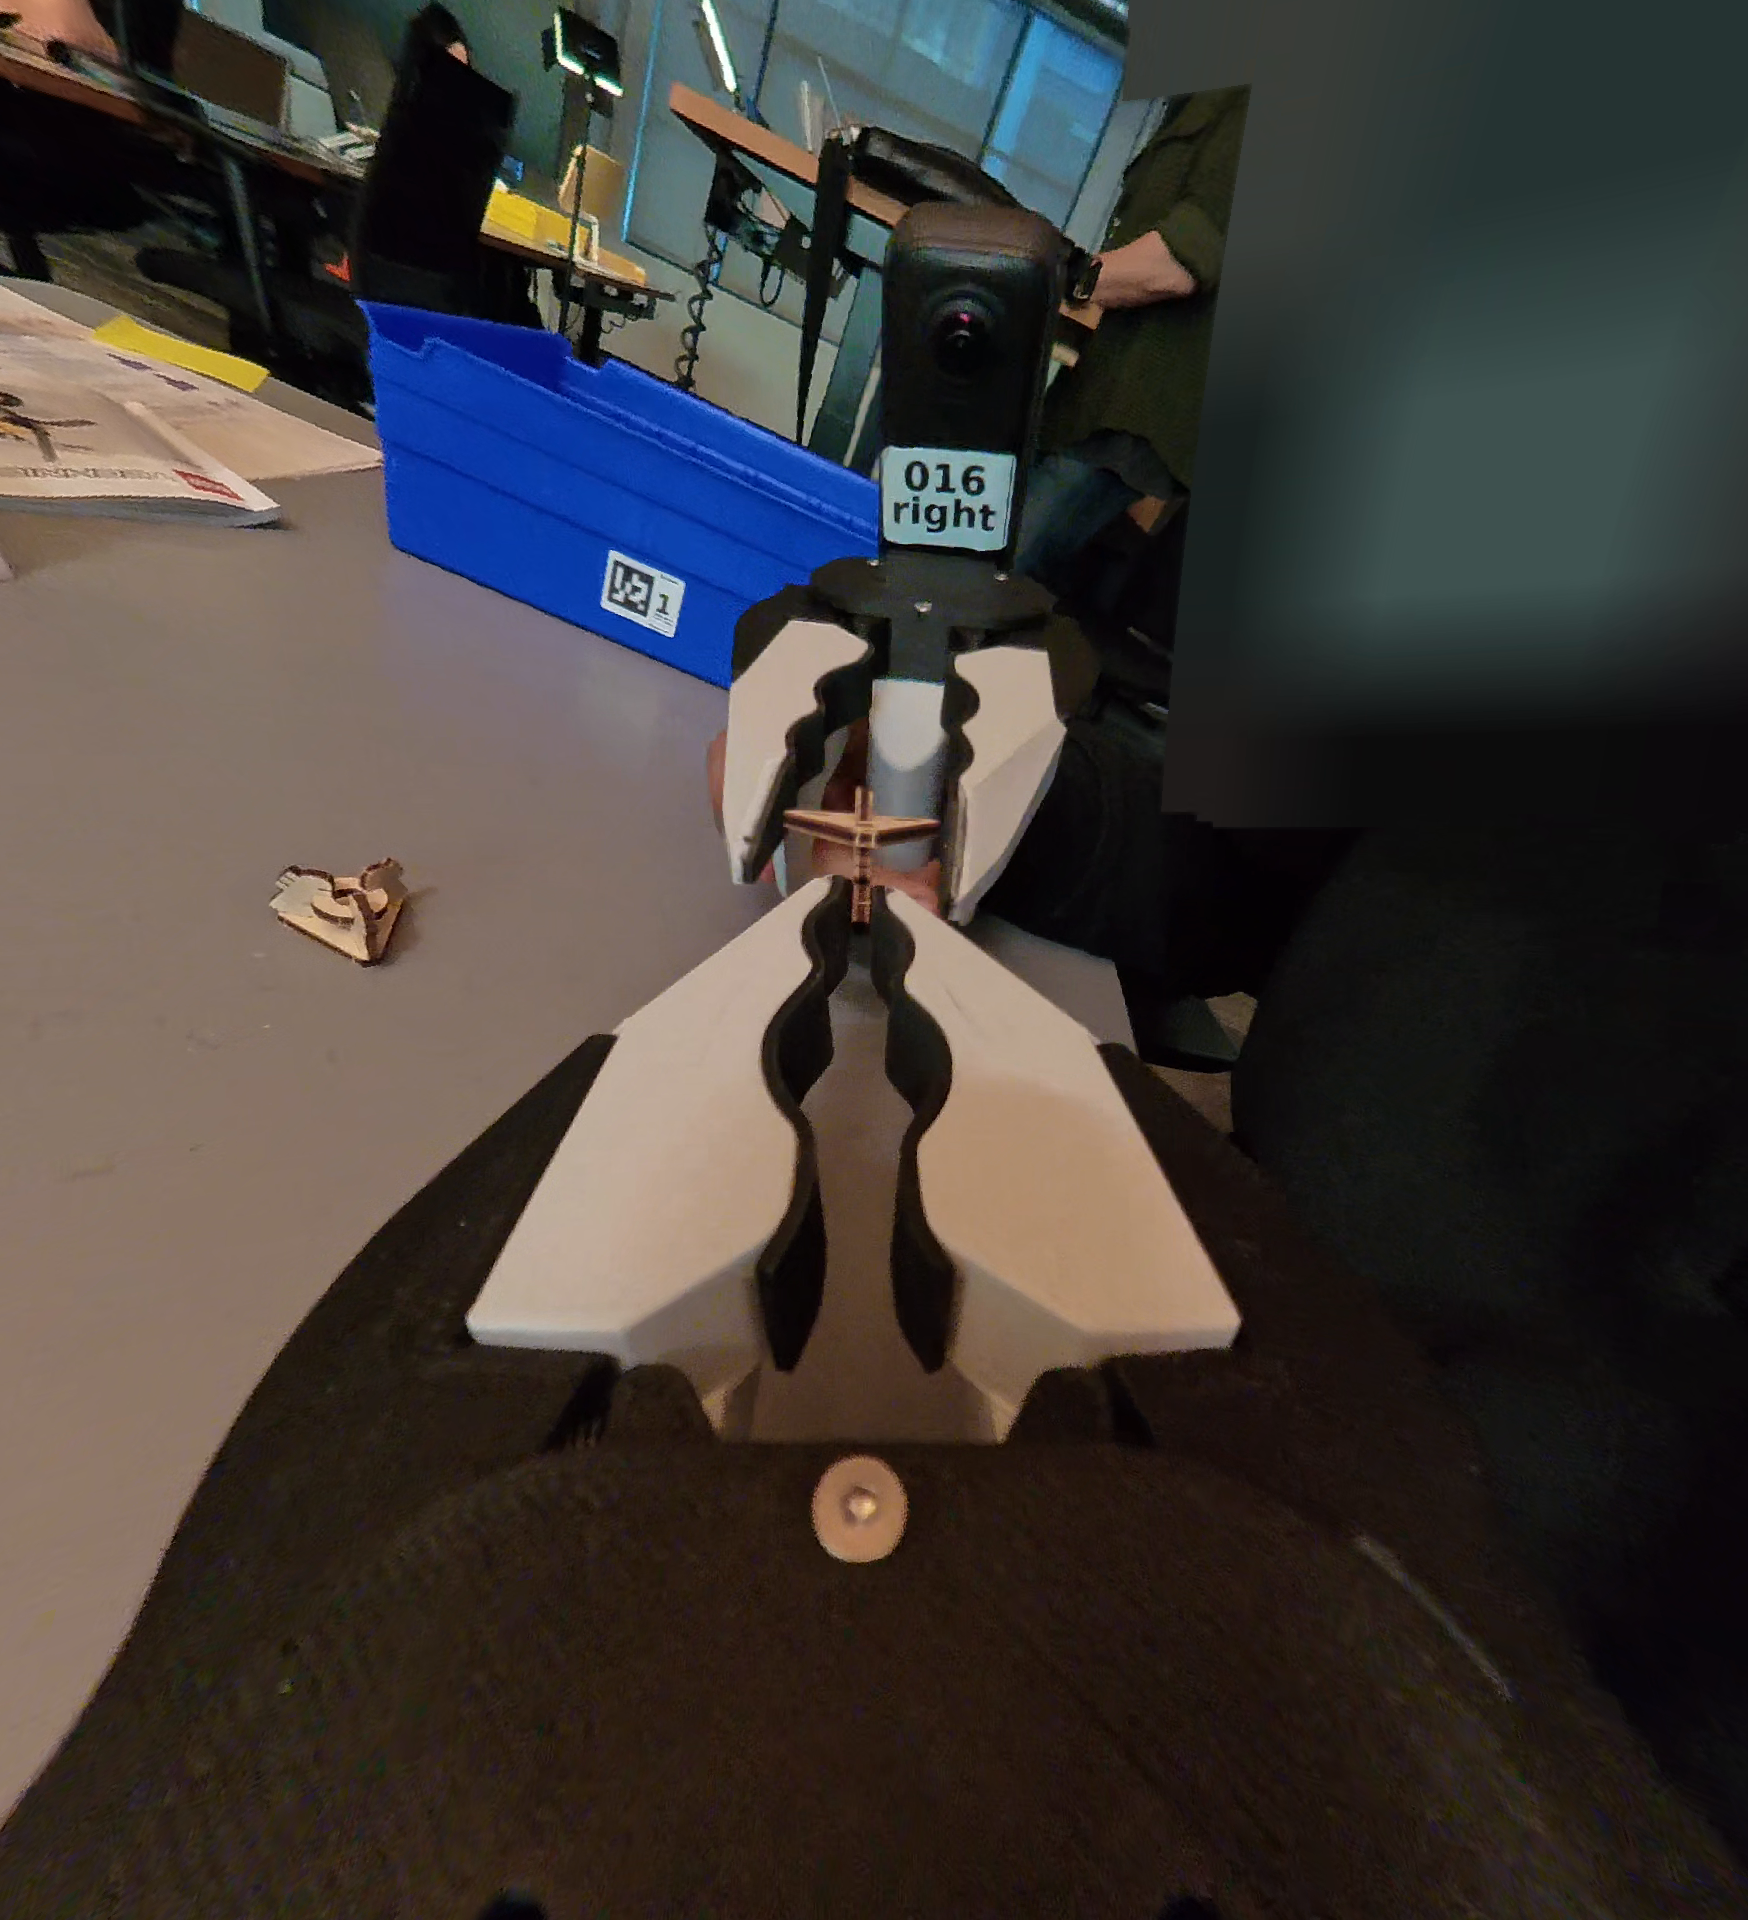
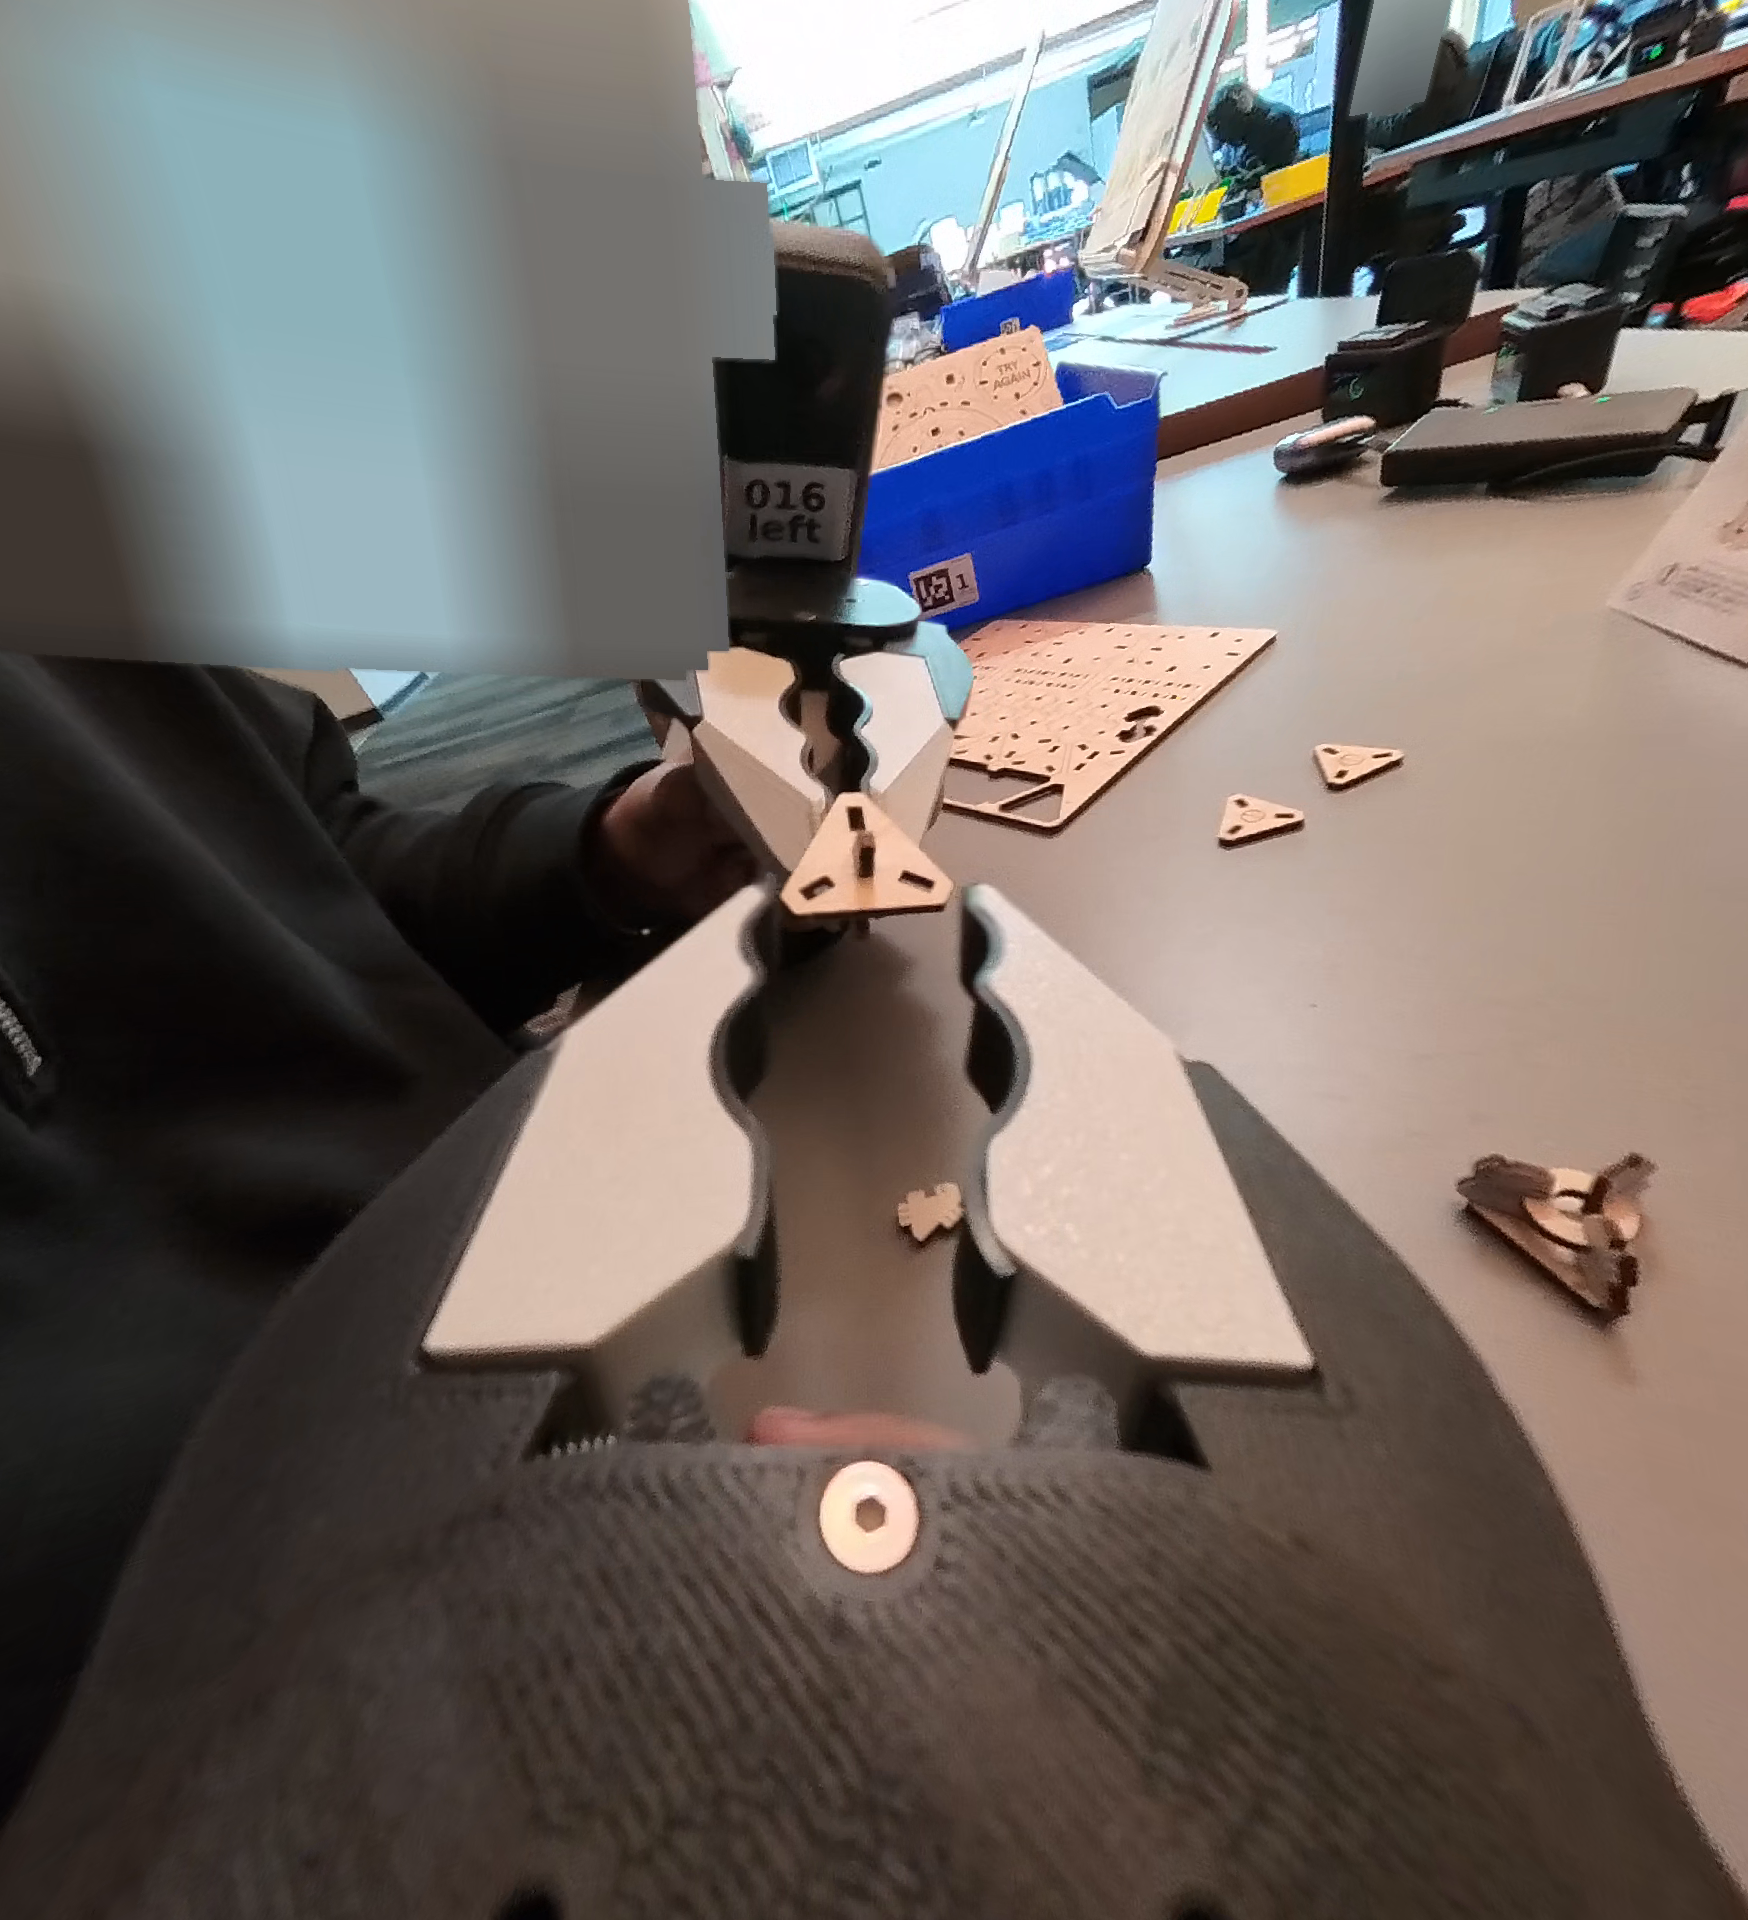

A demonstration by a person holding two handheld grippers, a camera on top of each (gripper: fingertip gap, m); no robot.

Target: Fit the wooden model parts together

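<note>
1. Joined work: a triangular wooden plate (image 2: pixel 891 862) is threaded on a thin wooden strip (image 1: pixel 859 896). The strip stands upright through the plate's centre slot and shows above and below it. The three outer slots of the plate are empty.
2. Finished-looking cluster: a darker assembly of several wooden pieces (image 2: pixel 1556 1226) lies on the grey table (image 2: pixel 1369 987), well apart from both grippers.
3. Loose stock: two more triangular plates (image 2: pixel 1259 819) (image 2: pixel 1356 764) lie flat near a laser-cut wooden sheet (image 2: pixel 1109 696). A small toothed piece (image 2: pixel 930 1214) lies on the table beneath the right gripper. A blue bin (image 2: pixel 1015 488) stands behind, holding further sheets.
4. Left gripper (image 1: pixel 854 902): its jaws are closed to a narrow slit and pinch the lower end of the strip, so it carries strip and plate clear of the table.
5. Right gripper (image 2: pixel 865 906): it faces the left one tip to tip. Its jaws stand moderately apart, one on each side of the plate. A slight gap shows at the plate's right corner, and contact at the other corner is unclear. It grips nothing.
</note>
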